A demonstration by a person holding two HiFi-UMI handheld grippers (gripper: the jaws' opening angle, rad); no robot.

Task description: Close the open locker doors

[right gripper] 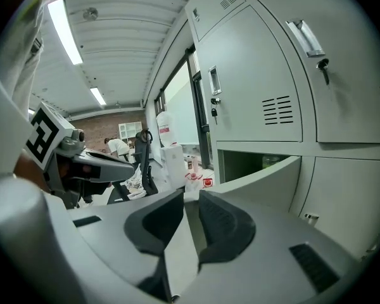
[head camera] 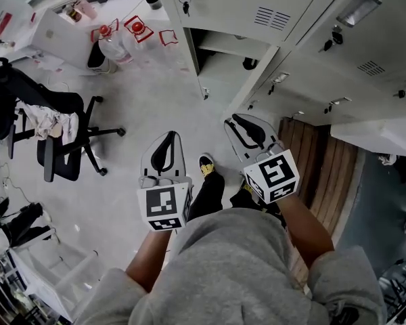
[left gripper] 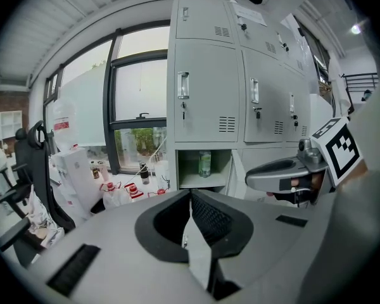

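Left gripper [left gripper: 189,194] closed, right gripper [right gripper: 190,194] ajar — open locker door [right gripper: 266,176] ahead.

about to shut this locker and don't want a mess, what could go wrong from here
1. The bottle stands in the open locker; if it sits near the front, the door may knock it over.
2. Both grippers are empty, the left gripper shut, the right gripper barely open; a push on the smooth door might slip off.
3. Keys hang above it and could snag a gripper.
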